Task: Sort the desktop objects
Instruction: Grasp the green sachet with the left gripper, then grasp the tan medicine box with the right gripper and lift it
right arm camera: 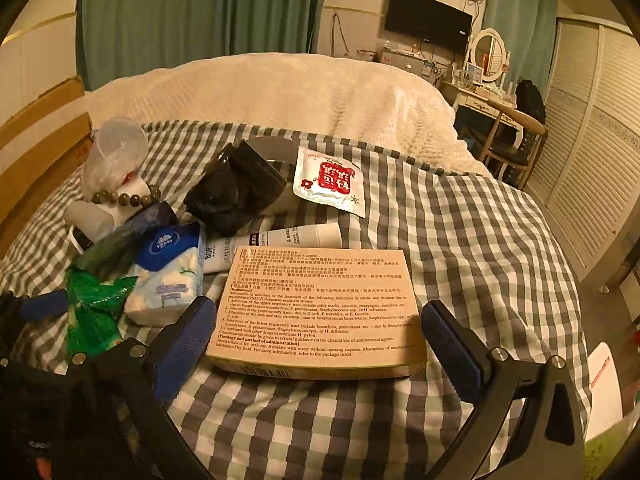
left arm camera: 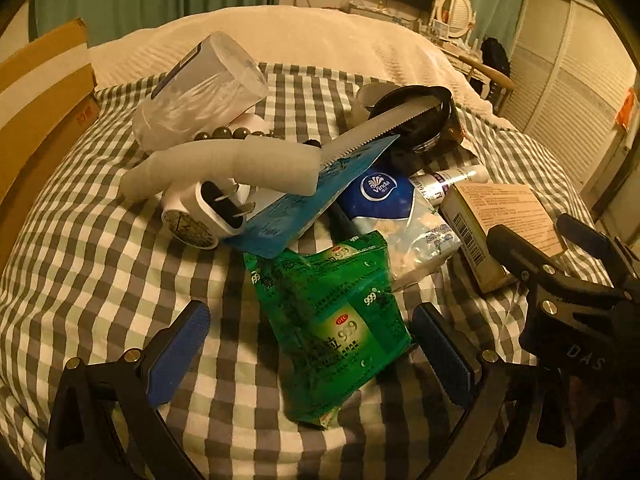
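Left wrist view looks down on a heap of small things lying on a grey-and-white checked cloth [left arm camera: 100,280] spread over a bed. The left tongs [left arm camera: 312,344] stand wide, their blue pads on either side of a green medicine sachet pack [left arm camera: 332,328] without pressing on it; the pack lies flat on the cloth at the near edge of the heap. Behind it a blue-and-white Vinda tissue pack [left arm camera: 396,216] lies beside a tan medicine box [left arm camera: 500,224], and farther back a white-handled serrated knife [left arm camera: 280,160] rests across a blue card sleeve [left arm camera: 304,204], a white plug adapter [left arm camera: 216,212] and a string of dark beads [left arm camera: 232,133]. A clear plastic cup [left arm camera: 200,88] leans tilted at the back left, and a cardboard box [left arm camera: 36,112] stands at the left edge. In the right wrist view the right tongs [right arm camera: 320,340] are also spread wide, with the tan medicine box lying between the pads, printed side up; I cannot tell whether the left pad touches its edge. Beyond the box lie a white tube [right arm camera: 280,238], a crumpled black container [right arm camera: 236,188] and a white sachet with red print [right arm camera: 326,184].
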A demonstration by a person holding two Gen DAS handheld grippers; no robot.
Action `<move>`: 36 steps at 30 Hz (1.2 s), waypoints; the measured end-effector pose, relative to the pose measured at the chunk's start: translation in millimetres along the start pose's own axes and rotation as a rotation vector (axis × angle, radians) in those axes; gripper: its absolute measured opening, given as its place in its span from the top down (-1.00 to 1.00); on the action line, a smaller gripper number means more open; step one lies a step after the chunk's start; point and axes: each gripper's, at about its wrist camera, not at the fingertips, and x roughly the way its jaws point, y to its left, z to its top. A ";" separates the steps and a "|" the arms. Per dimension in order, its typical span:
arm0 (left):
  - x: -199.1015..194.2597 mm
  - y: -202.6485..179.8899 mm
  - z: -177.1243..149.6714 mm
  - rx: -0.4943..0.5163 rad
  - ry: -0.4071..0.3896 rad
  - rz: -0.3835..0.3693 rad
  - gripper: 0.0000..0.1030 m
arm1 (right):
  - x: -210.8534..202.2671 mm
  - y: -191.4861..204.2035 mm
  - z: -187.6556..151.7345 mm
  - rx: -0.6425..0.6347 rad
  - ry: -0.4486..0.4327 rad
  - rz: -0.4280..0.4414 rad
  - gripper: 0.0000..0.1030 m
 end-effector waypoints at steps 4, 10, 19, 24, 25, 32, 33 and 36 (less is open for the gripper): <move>1.6 7.1 4.8 0.017 0.005 0.030 -0.47 | 1.5 -1.6 1.2 0.010 -0.004 0.010 -0.99; -3.4 17.9 7.0 -0.012 -0.010 0.000 0.20 | 0.1 -17.6 4.4 0.089 -0.007 -0.014 -0.99; -21.9 15.8 -1.5 -0.014 -0.019 -0.013 0.26 | -14.5 -59.4 8.3 0.328 -0.073 0.061 -0.99; -20.7 15.4 0.6 -0.021 -0.012 -0.011 0.26 | -39.7 -46.6 16.5 0.254 -0.184 0.104 -0.99; -20.7 15.2 1.7 -0.024 -0.007 -0.011 0.26 | -42.4 -44.8 17.4 0.244 -0.193 0.093 -0.99; -29.8 12.8 1.0 -0.008 -0.017 -0.009 0.26 | -5.7 -81.1 2.0 0.443 -0.012 0.092 -0.99; -30.5 11.3 1.5 -0.004 -0.018 -0.009 0.26 | 1.9 -82.6 -1.0 0.460 0.023 0.110 -0.99; -30.0 8.3 1.4 0.007 -0.013 -0.007 0.26 | 23.2 -73.9 -8.1 0.445 0.105 0.128 -0.99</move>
